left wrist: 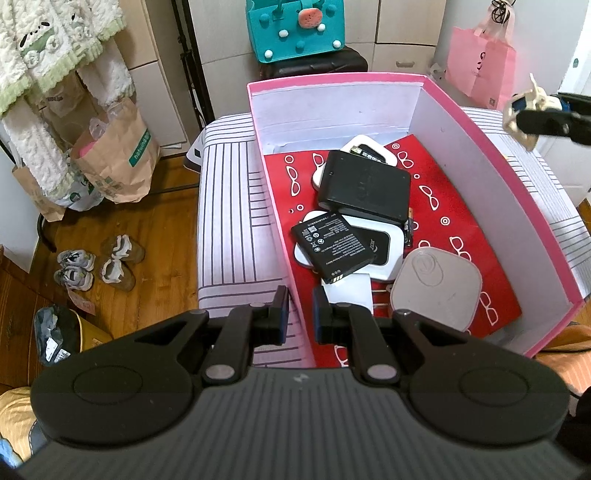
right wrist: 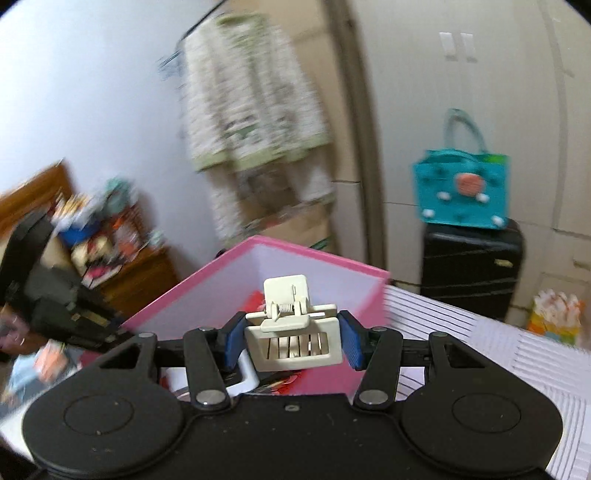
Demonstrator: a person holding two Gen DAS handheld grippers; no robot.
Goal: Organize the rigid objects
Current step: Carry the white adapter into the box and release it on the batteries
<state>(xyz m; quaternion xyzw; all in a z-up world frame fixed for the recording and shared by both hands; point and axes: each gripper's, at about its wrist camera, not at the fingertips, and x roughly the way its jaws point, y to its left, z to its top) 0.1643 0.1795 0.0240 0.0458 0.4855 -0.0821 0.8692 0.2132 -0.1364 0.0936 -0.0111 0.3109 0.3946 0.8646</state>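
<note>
A pink box [left wrist: 509,192] with white inner walls stands on a striped cloth surface [left wrist: 229,221]. Inside it, on a red sheet printed with glasses [left wrist: 439,199], lie a black battery [left wrist: 332,245], a black flat case [left wrist: 364,186], white devices [left wrist: 384,247] and a grey rounded pad [left wrist: 436,291]. My left gripper [left wrist: 300,314] is shut on the box's near left wall. My right gripper [right wrist: 291,341] is shut on a cream hair clip [right wrist: 291,350] and holds it above the box's rim [right wrist: 258,242]. In the left wrist view the hair clip [left wrist: 522,110] hangs at the box's far right.
A teal felt bag [left wrist: 295,29] sits on a black suitcase [left wrist: 321,62] behind the box. A pink bag [left wrist: 480,70] hangs at the back right. Paper bags [left wrist: 122,158] and shoes [left wrist: 96,266] lie on the wooden floor at the left.
</note>
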